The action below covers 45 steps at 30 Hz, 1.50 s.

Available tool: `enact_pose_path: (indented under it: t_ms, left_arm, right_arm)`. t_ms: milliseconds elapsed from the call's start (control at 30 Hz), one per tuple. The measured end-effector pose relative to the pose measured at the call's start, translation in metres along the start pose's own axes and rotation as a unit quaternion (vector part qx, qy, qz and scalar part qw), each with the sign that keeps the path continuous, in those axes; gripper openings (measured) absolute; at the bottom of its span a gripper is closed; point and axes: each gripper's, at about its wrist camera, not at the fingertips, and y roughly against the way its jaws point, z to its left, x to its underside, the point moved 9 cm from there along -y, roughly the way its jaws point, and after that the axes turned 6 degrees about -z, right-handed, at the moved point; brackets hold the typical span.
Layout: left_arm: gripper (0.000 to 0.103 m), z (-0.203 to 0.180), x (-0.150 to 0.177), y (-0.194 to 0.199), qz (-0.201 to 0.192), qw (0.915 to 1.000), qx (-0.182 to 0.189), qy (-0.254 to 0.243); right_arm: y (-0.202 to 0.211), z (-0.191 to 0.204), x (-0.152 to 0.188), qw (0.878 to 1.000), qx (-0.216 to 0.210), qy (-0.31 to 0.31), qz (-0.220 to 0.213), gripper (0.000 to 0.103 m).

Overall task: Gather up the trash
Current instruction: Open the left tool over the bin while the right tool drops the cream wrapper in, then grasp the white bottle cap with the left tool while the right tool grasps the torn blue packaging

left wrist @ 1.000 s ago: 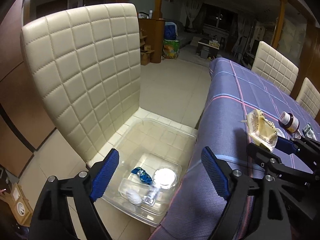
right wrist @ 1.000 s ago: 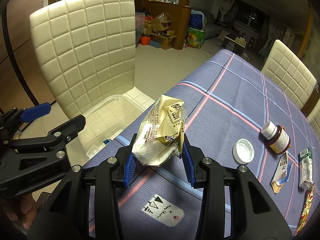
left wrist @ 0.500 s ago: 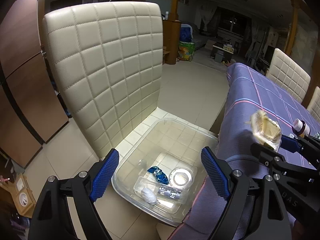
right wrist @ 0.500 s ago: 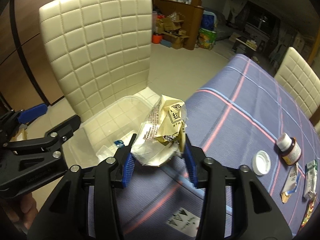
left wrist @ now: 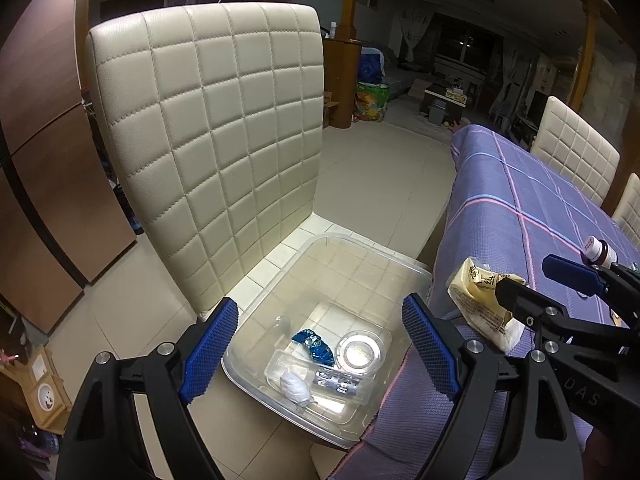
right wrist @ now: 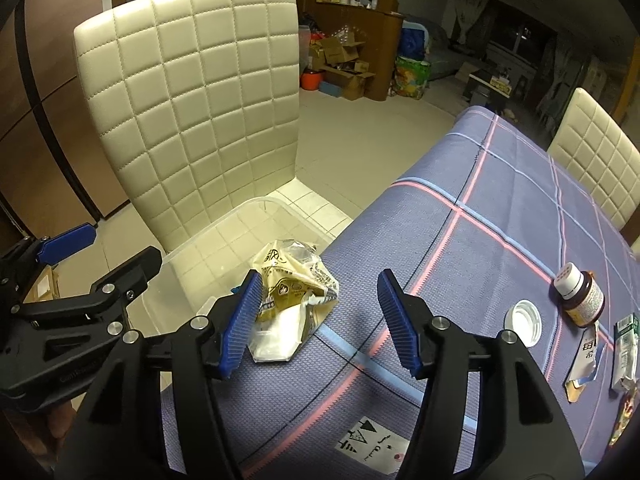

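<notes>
A crumpled yellow snack wrapper [right wrist: 292,300] lies at the table's edge, above a clear plastic bin [right wrist: 264,200]. My right gripper [right wrist: 318,276] straddles the wrapper. Its jaws are opening: the wrapper leans by the left pad and the right pad stands well away from it. The left wrist view shows the same wrapper [left wrist: 480,308] beside the right gripper [left wrist: 528,276]. My left gripper [left wrist: 319,300] hangs open and holds nothing above the bin [left wrist: 360,244], which rests on a cream chair seat. A blue wrapper [left wrist: 314,346], a round clear lid [left wrist: 362,354] and a white wad [left wrist: 294,386] lie in the bin.
The cream quilted chair back [left wrist: 208,140] rises behind the bin. On the purple checked tablecloth [right wrist: 480,220] stand a brown pill bottle [right wrist: 580,296] and a white cap [right wrist: 522,322], with flat packets [right wrist: 624,344] at the right edge. More cream chairs [right wrist: 596,160] line the far side.
The right jaws have spread and let go of the yellow wrapper, which has sunk from upright between the pads toward the table's edge. The left gripper has shifted a little over the bin.
</notes>
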Motion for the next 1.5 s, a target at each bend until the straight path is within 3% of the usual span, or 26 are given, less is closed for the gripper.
enact_pose_path:
  t_ms: [133,200,233,267,367,467,567,633,667,1100,1500]
  left_arm:
    - [0.082,0.005,0.000,0.002,0.000,0.9999,0.000,0.010]
    - [0.082,0.007,0.000,0.001,0.000,0.9999,-0.003,0.012]
    - [0.082,0.008,0.000,0.001,0.000,0.9999,-0.003,0.013]
    - [0.082,0.008,0.000,0.001,0.000,0.9999,-0.003,0.012]
    - [0.082,0.011,0.000,0.000,-0.001,0.9999,-0.008,0.012]
    - [0.082,0.014,0.000,-0.001,-0.002,0.9998,-0.008,0.016]
    - [0.082,0.014,0.000,-0.001,-0.001,0.9998,-0.010,0.018]
    - [0.082,0.014,0.001,-0.001,0.000,0.9998,-0.009,0.018]
    - [0.082,0.014,0.001,-0.001,0.000,0.9998,-0.010,0.018]
    - [0.082,-0.022,-0.005,0.015,-0.011,0.9998,0.012,-0.012]
    - [0.082,-0.129,-0.002,0.036,-0.018,0.9929,0.087,-0.080]
  right_arm:
    - [-0.007,0.002,0.007,1.000,-0.017,-0.008,0.021,0.064]
    - [-0.012,0.008,0.013,0.999,-0.028,-0.002,0.036,0.045]
    - [-0.014,0.011,0.015,0.999,-0.030,0.001,0.040,0.043]
    - [-0.016,0.015,0.016,0.999,-0.031,0.008,0.038,0.034]
    - [-0.018,0.019,0.015,0.999,-0.024,0.021,0.030,0.026]
    - [-0.020,0.022,0.012,0.999,-0.024,0.026,0.024,0.025]
    - [-0.021,0.021,0.008,0.999,-0.022,0.027,0.018,0.028]
    - [-0.018,0.021,0.005,0.999,-0.018,0.031,0.014,0.046]
    - [-0.015,0.019,0.002,0.999,-0.010,0.031,0.002,0.061]
    - [0.017,-0.019,0.006,1.000,0.019,-0.007,-0.022,0.061]
    - [0.062,-0.121,0.040,0.990,0.098,-0.091,-0.036,0.065]
